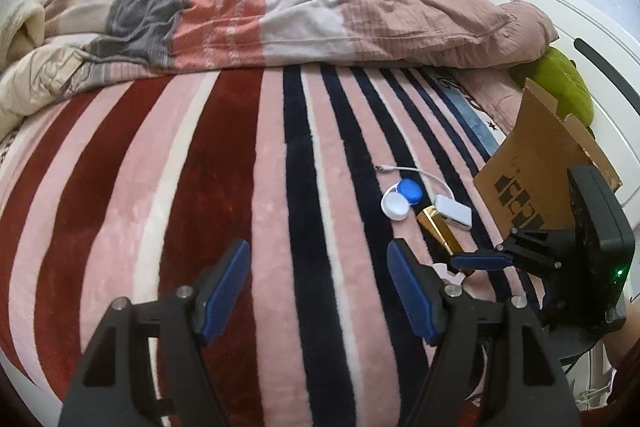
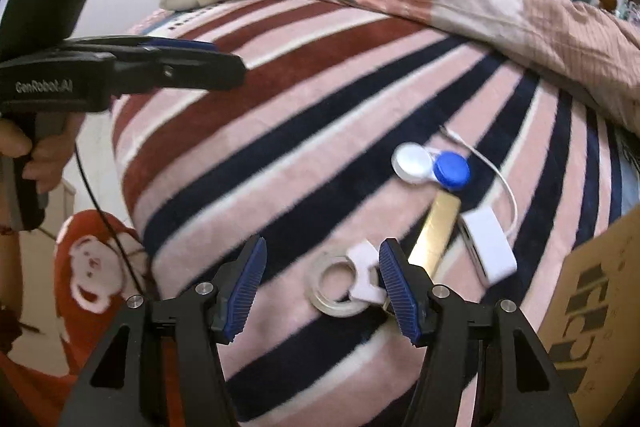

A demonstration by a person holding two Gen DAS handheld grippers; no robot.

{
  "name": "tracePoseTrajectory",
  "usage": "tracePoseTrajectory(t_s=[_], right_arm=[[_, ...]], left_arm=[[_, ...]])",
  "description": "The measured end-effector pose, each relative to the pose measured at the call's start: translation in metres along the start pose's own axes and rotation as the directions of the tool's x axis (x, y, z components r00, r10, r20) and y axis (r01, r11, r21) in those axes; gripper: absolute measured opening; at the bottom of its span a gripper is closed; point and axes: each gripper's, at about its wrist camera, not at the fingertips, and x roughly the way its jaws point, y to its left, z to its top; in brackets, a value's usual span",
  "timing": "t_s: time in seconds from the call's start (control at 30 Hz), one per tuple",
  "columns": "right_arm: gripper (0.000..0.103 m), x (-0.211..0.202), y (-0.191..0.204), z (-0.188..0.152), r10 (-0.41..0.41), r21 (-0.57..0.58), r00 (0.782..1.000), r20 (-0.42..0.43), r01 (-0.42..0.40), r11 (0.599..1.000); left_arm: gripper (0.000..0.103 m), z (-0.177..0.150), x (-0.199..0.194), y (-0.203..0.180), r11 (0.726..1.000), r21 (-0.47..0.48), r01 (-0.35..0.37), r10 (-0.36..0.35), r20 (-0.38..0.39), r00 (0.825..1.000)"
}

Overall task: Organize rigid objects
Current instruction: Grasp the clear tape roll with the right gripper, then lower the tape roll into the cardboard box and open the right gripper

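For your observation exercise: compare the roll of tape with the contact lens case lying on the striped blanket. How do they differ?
The roll of tape is one clear ring with a white holder clipped on; the contact lens case is two joined round cups, one white, one blue. The tape lies between the open fingers of the right gripper; the case lies farther off, beside the white cable. Both rest flat on the blanket, untouched.

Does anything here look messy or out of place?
Small things lie scattered on the striped blanket: a tape roll, gold bar, white adapter and contact lens case, all outside the cardboard box beside them.
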Motion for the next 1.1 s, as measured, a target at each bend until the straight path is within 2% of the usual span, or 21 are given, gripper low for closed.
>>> tracePoseTrajectory(t_s=[0.13,0.2,0.23,0.27,0.43,0.63,0.73,0.93,1.1], right_arm=[[0.055,0.007,-0.006,-0.007,0.02,0.006,1.0,-0.019,-0.02,1.0],[0.054,0.01,-0.003,-0.008,0.002,-0.027,1.0,-0.024,-0.003,1.0],[0.043,0.012,-0.002,-0.008,0.0,-0.036,1.0,-0.026,-0.001,0.999],[0.038,0.014,0.0,-0.008,-0.015,-0.051,0.999,-0.034,0.013,0.999],[0.037,0.011,0.012,-0.005,-0.065,-0.157,0.997,-0.042,0.058,0.986],[0.037,-0.017,0.019,0.015,-0.023,-0.189,0.999,0.033,0.029,0.982],[0.037,-0.039,0.022,0.026,-0.001,-0.194,0.995,0.103,0.021,0.981],[0.037,-0.089,0.02,0.038,0.0,-0.216,0.973,0.231,0.051,0.975],[0.037,-0.126,0.005,0.034,-0.045,-0.218,0.948,0.314,0.119,0.969]], left_arm=[[0.068,-0.003,0.003,0.001,1.0,-0.008,-0.017,0.017,-0.009,1.0],[0.068,-0.003,0.003,0.0,1.0,-0.004,-0.023,0.023,-0.013,1.0],[0.068,-0.002,0.003,0.0,1.0,-0.003,-0.022,0.022,-0.014,1.0],[0.068,-0.002,0.003,-0.001,1.0,-0.002,-0.021,0.021,-0.016,1.0],[0.068,0.001,-0.001,-0.006,1.0,0.005,-0.024,0.024,-0.017,1.0],[0.068,0.011,-0.017,-0.026,0.999,0.044,-0.014,0.014,0.003,1.0],[0.068,0.021,-0.026,-0.042,0.997,0.072,0.018,-0.019,0.014,1.0],[0.068,0.046,-0.038,-0.09,0.98,0.149,0.133,-0.138,0.022,0.99],[0.05,0.069,-0.034,-0.133,0.95,0.186,0.251,-0.254,-0.005,0.967]])
